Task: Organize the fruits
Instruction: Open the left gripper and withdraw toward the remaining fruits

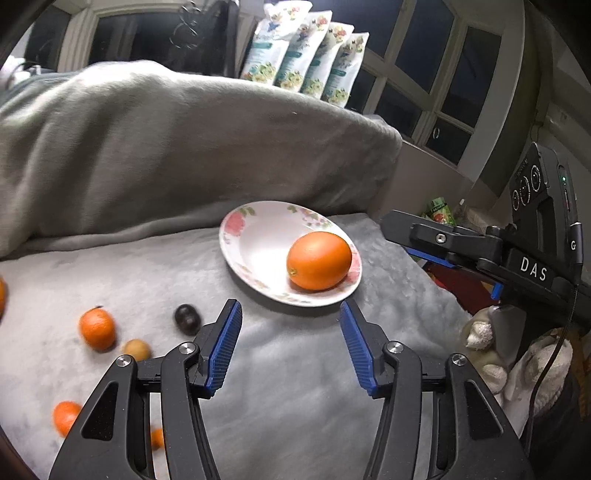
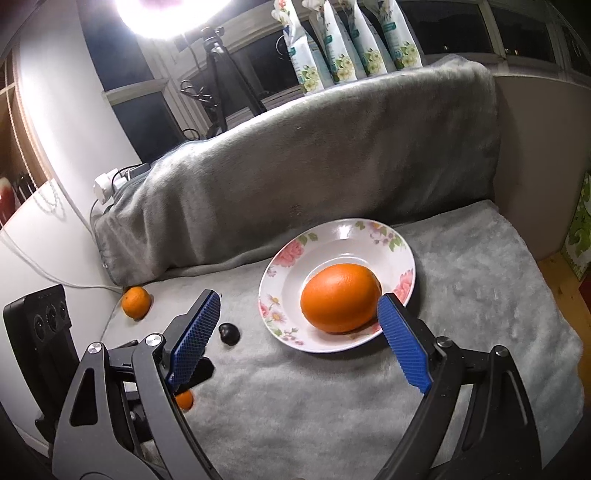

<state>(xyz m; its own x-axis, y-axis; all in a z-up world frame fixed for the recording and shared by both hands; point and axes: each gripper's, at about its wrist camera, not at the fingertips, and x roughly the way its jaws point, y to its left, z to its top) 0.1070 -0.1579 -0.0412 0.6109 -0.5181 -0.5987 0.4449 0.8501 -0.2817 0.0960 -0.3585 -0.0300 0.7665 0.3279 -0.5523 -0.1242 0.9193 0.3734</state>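
- Large orange [image 1: 319,260] lies in the floral plate [image 1: 255,236], toward the plate's right rim in the left wrist view; in the right wrist view the orange [image 2: 340,297] sits at the near side of the plate [image 2: 291,254].
- Left tool [image 1: 290,341]: jaws spread wide, nothing between them, hanging over the blanket just short of the plate.
- Right tool [image 2: 299,334]: jaws wide, gripping nothing. Its right fingertip [image 2: 397,325] overlaps the orange and plate rim in view; cannot tell whether it touches.
- Loose fruit left of the plate: a small mandarin [image 1: 97,328], a dark round fruit [image 1: 187,319], a small tan fruit [image 1: 136,349], all motion-blurred.
- Cut off or partly hidden: an orange fruit [image 1: 65,417] behind the left tool's frame, another sliver [image 1: 157,438] between its links, and one [image 1: 2,295] at the left image edge. In the right wrist view a small orange fruit [image 2: 184,400] is mostly hidden under the left finger.
- A further mandarin [image 2: 136,302] sits at the blanket's left edge, against the raised fold.
- Surface: grey plush blanket [image 1: 295,387] over a flat surface, rising into a covered hump behind the plate.
- Room: dark windows [image 1: 417,59], four floral pouches [image 1: 306,59] on the sill, a bright ring light [image 2: 166,14] on a tripod, white wall with cables.
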